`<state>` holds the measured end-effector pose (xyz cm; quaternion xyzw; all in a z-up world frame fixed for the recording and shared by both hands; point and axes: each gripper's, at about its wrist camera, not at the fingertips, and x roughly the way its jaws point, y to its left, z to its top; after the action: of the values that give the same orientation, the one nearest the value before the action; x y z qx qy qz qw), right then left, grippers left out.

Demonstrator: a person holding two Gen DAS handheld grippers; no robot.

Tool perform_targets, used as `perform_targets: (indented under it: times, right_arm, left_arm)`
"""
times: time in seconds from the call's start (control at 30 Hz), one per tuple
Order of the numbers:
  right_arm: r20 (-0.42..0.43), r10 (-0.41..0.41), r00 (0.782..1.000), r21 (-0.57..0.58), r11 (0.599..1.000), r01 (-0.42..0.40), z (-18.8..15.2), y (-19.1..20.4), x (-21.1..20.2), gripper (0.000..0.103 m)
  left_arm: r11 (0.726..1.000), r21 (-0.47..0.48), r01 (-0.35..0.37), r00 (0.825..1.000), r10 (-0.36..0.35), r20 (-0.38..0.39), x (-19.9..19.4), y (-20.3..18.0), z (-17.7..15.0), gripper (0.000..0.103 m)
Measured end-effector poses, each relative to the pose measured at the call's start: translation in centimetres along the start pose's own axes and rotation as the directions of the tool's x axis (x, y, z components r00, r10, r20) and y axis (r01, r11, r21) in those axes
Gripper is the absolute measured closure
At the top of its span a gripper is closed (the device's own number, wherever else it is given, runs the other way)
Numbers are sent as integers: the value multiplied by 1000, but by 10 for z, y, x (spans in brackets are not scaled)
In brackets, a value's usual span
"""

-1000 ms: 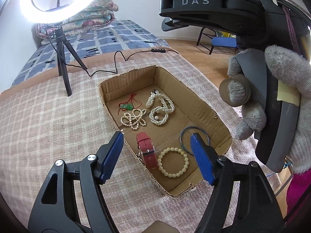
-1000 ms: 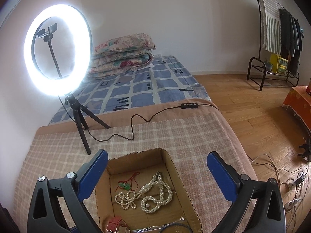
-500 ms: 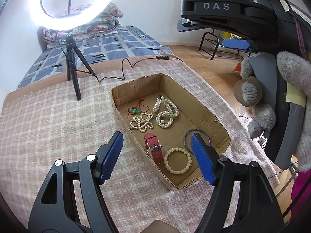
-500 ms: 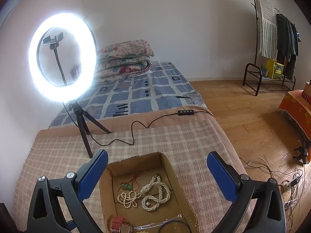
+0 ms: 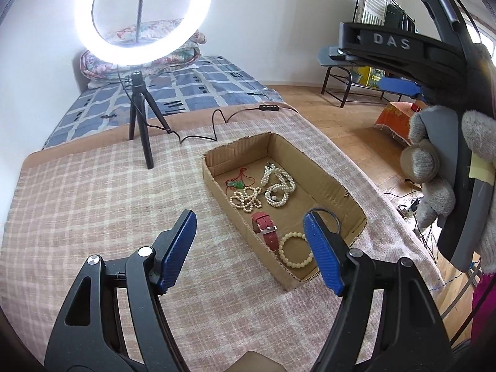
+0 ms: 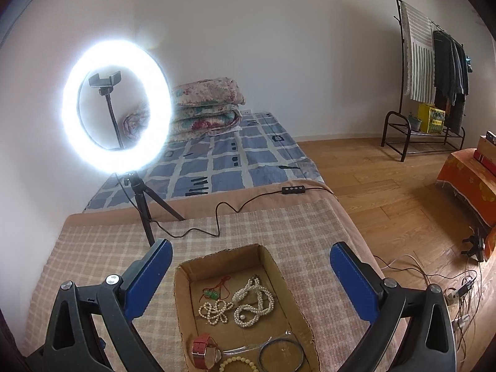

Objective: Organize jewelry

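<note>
The ring light shines at the upper left. The left claw hangs wide and empty at the bottom middle. The box sits in the middle on the checked blanket, its long side running from near to far. Inside lie pearls, a red watch and a bead bracelet. The right claw is wide and empty too. Best to come down slowly over one piece only.
</note>
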<state>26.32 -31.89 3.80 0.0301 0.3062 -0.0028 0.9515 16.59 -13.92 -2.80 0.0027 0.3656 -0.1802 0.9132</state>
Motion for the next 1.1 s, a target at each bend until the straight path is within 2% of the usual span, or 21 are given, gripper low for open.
perform_targets:
  times: [0.37, 0.57, 0.6, 0.67, 0.73, 1.1]
  right_arm:
    - [55, -28, 998, -54, 998, 31, -15, 16, -50, 0]
    - [85, -22, 996, -45, 999, 26, -30, 24, -74, 0]
    - [86, -20, 996, -41, 999, 24, -34, 25, -76, 0]
    - [82, -22, 996, -43, 999, 25, -40, 28, -79, 0]
    - [86, -32, 996, -53, 998, 37, -46, 30, -84, 0]
    - [121, -83, 989, -58, 994, 90, -81, 32, -106, 0]
  left_arm:
    - [999, -27, -33, 998, 34, 55, -38, 31, -7, 28]
    - [998, -42, -46, 994, 50, 98, -58, 42, -9, 27]
    - [998, -42, -48, 993, 53, 106, -61, 43, -8, 26]
    - [997, -44, -57, 989, 62, 131, -69, 45, -9, 15]
    - [997, -48, -67, 984, 74, 160, -78, 47, -10, 12]
    - [995, -36, -88, 973, 93, 209, -102, 53, -10, 5]
